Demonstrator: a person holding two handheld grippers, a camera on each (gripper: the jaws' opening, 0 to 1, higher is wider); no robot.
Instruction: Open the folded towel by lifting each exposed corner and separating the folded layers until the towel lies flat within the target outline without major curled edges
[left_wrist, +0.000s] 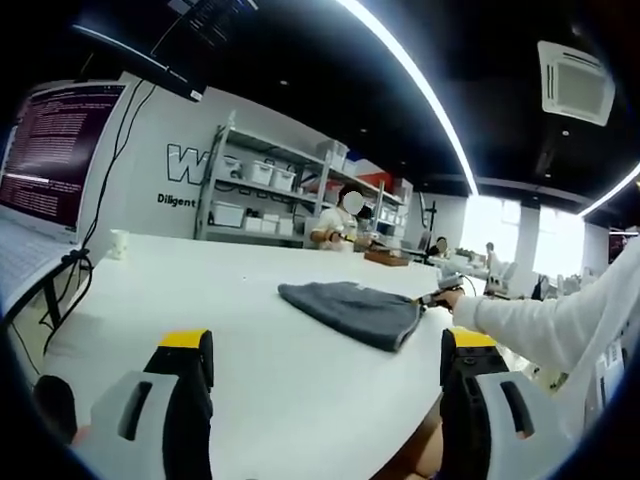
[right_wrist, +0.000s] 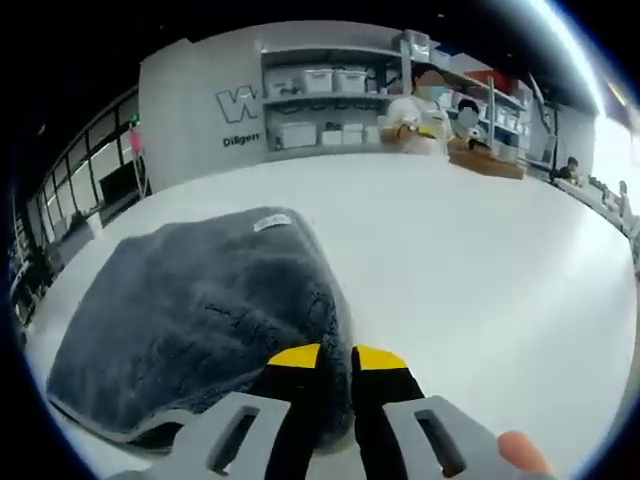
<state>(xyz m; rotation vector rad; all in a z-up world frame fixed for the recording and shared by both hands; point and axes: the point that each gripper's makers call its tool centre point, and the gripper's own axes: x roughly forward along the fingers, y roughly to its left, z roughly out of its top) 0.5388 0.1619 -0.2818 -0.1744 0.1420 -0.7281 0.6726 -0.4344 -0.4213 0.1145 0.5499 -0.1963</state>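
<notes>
A dark grey folded towel (left_wrist: 352, 310) lies on the white table (left_wrist: 250, 350), ahead and to the right of my left gripper (left_wrist: 325, 375). That gripper hovers low over the near part of the table, jaws wide apart and nothing between them. My right gripper (left_wrist: 432, 298), held by a hand in a white sleeve, meets the towel's right corner. In the right gripper view the towel (right_wrist: 200, 310) spreads to the left, a small label on its far corner. My right gripper (right_wrist: 338, 372) has its jaws nearly together, pinching the towel's near edge.
A paper cup (left_wrist: 118, 243) and a monitor (left_wrist: 50, 150) with cables stand at the table's left side. Shelves of white bins (right_wrist: 320, 105) line the back wall, with a seated person (right_wrist: 420, 110) and a wooden box (right_wrist: 485, 160) beyond the far edge.
</notes>
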